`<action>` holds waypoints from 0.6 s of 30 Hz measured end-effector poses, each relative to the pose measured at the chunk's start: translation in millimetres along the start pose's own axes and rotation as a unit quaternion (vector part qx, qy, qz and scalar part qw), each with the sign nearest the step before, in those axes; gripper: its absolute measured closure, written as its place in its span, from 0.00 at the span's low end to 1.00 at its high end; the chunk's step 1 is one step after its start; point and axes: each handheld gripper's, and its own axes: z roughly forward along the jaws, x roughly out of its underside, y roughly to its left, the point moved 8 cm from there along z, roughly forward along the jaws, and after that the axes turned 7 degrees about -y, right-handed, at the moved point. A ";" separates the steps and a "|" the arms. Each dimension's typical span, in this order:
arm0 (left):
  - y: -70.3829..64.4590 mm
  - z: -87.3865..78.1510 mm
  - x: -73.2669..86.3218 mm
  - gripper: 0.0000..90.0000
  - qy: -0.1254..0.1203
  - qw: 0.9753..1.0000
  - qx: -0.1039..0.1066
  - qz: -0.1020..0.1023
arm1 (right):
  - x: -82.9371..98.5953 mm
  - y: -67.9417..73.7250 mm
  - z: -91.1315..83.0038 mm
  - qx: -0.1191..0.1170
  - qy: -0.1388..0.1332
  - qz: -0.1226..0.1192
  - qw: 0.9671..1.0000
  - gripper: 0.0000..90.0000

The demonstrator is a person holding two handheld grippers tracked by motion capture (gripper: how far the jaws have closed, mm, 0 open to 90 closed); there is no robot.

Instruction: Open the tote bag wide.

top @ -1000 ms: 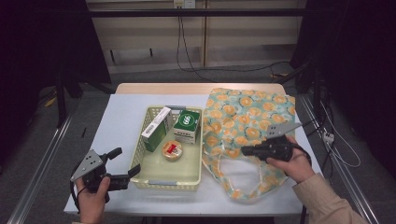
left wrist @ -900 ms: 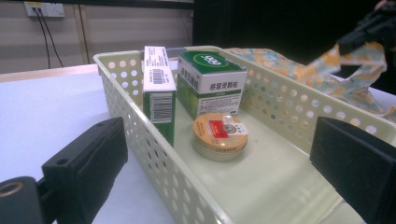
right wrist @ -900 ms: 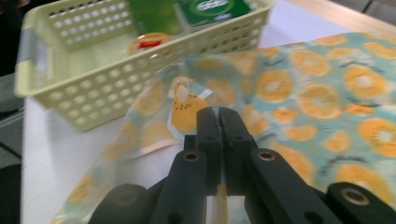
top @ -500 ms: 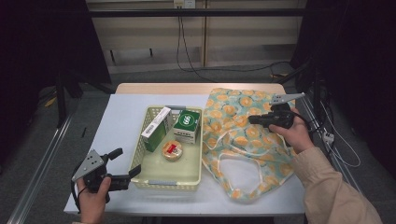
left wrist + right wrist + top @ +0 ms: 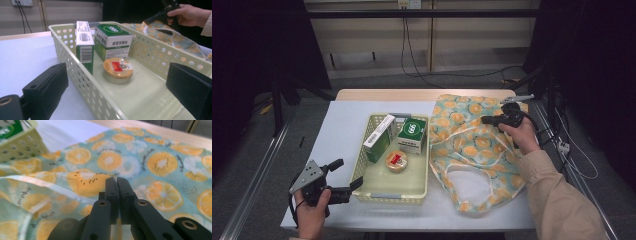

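A cream perforated basket (image 5: 389,196) (image 5: 75,72) holds a green box (image 5: 412,132) (image 5: 113,41), a green-and-white carton (image 5: 379,137) (image 5: 85,47) and a round tin (image 5: 396,160) (image 5: 118,70). My left gripper (image 5: 348,172) (image 5: 117,75) is open at the basket's near left corner, one jaw outside the wall and one inside, holding nothing. Right of the basket lies a fruit-print cloth bag (image 5: 467,150) (image 5: 160,165) (image 5: 175,37). My right gripper (image 5: 484,119) (image 5: 117,180) is shut on the bag's fabric near its far edge, lifting it slightly.
The white table (image 5: 347,125) has bare surface left of the basket and along the front. A wooden strip (image 5: 412,94) runs along the far edge. Cables hang off the right side. The bag's white handles (image 5: 472,167) loop toward the front.
The right gripper has moved away from the person toward the far edge, dragging the bag's fabric and stretching its handles. The left gripper has stayed still.
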 end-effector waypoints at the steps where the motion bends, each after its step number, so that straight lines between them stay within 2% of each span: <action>1: 0.2 0.0 0.3 0.05 0.001 1.000 0.000 0.000 | 3.2 -1.5 2.8 0.005 0.006 0.001 1.000 0.97; 4: 0.6 -0.2 0.7 0.05 0.000 1.000 -0.001 -0.001 | 8.1 -3.0 8.0 0.011 0.014 0.005 1.000 0.91; 7: -0.1 0.3 0.9 0.05 0.002 1.000 -0.001 0.000 | 7.2 -0.2 8.9 0.015 0.016 0.003 1.000 0.75; 8: -0.3 0.4 0.8 0.05 0.002 1.000 -0.001 0.000 | 6.2 1.2 7.9 0.015 0.015 0.001 1.000 0.73; 12: -0.8 0.5 1.2 0.05 0.002 1.000 0.001 -0.001 | -0.2 8.4 -1.7 0.012 0.006 0.023 1.000 0.56; 14: -0.3 0.4 1.6 0.05 0.002 1.000 -0.001 -0.002 | -3.9 15.3 -8.3 0.005 -0.003 0.011 1.000 0.54; 16: -0.4 0.2 1.4 0.05 0.003 1.000 0.000 -0.001 | -6.2 23.0 -15.9 0.011 -0.014 -0.006 1.000 0.50; 18: -0.7 0.1 0.7 0.05 0.001 1.000 -0.002 -0.002 | -7.0 34.8 -23.2 -0.005 -0.022 -0.022 1.000 0.50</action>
